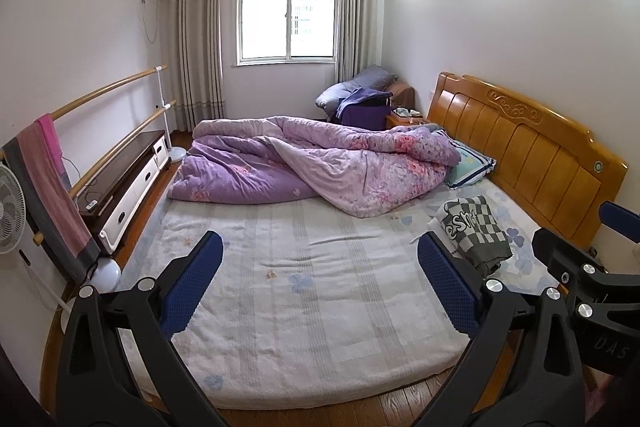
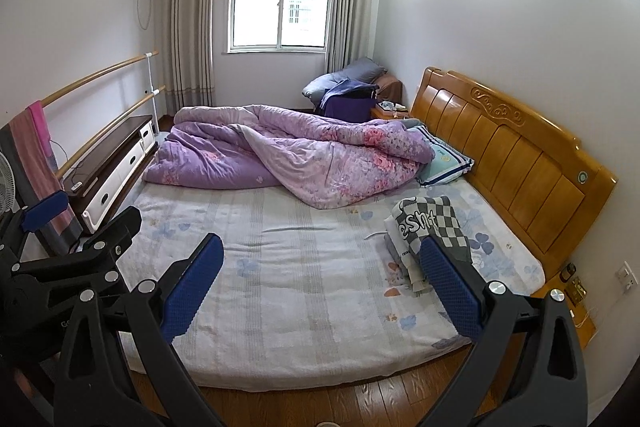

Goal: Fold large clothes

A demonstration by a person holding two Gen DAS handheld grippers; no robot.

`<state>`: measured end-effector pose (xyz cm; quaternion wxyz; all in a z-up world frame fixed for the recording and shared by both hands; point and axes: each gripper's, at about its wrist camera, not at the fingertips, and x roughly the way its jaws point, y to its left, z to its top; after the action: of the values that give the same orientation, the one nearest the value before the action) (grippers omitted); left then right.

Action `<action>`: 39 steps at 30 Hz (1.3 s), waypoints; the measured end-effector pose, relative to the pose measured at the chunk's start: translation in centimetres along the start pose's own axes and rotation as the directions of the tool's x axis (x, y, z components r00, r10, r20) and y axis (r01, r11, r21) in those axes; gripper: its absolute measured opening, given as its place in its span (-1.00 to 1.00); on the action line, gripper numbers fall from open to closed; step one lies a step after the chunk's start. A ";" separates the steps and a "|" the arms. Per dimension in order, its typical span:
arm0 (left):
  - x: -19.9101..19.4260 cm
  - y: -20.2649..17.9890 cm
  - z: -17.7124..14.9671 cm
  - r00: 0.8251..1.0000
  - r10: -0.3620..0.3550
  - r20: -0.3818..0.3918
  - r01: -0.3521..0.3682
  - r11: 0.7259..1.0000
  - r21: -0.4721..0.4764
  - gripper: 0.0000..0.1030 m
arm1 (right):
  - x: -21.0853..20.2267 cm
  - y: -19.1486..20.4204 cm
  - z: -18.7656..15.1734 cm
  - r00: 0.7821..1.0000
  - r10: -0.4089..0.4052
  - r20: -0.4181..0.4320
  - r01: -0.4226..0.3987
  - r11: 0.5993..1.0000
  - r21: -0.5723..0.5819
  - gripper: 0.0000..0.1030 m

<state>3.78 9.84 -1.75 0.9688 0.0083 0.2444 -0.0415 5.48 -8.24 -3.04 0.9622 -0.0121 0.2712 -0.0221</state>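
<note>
A folded garment [image 1: 476, 231] with grey-and-white checks and lettering lies on the bed [image 1: 304, 291] near the headboard, at the right. It also shows in the right wrist view [image 2: 428, 227], partly behind my right finger. My left gripper [image 1: 320, 279] is open and empty, held above the near part of the mattress. My right gripper [image 2: 320, 279] is open and empty too, above the bed's near edge. The right gripper's body shows at the right of the left wrist view [image 1: 592, 279]. The left gripper's body shows at the left of the right wrist view [image 2: 72, 251].
A crumpled purple floral quilt [image 1: 316, 167] lies across the far half of the bed, with a pillow [image 1: 468, 167] by the wooden headboard [image 1: 520, 147]. A low cabinet [image 1: 128, 183], wall bars with towels [image 1: 48, 183] and a fan [image 1: 10, 215] stand at the left. Wooden floor [image 2: 360, 399] lies below.
</note>
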 end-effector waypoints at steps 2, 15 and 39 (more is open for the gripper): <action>0.0 -0.1 0.1 1.000 -0.002 -0.003 0.002 1.000 -0.005 0.91 | 0.0 0.1 0.0 1.000 0.003 0.001 -0.003 1.000 0.001 0.85; -0.1 -0.5 0.2 1.000 0.012 0.001 -0.012 1.000 -0.002 0.91 | -0.1 0.4 0.0 1.000 0.005 0.007 -0.005 1.000 -0.003 0.85; 0.9 -1.4 0.9 1.000 -0.001 -0.003 0.001 1.000 0.004 0.91 | 0.2 -0.6 0.2 1.000 -0.010 0.001 0.010 1.000 -0.001 0.85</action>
<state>4.92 8.36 -1.41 0.9683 0.0100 0.2459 -0.0426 5.73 -8.80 -2.94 0.9622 -0.0141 0.2707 -0.0266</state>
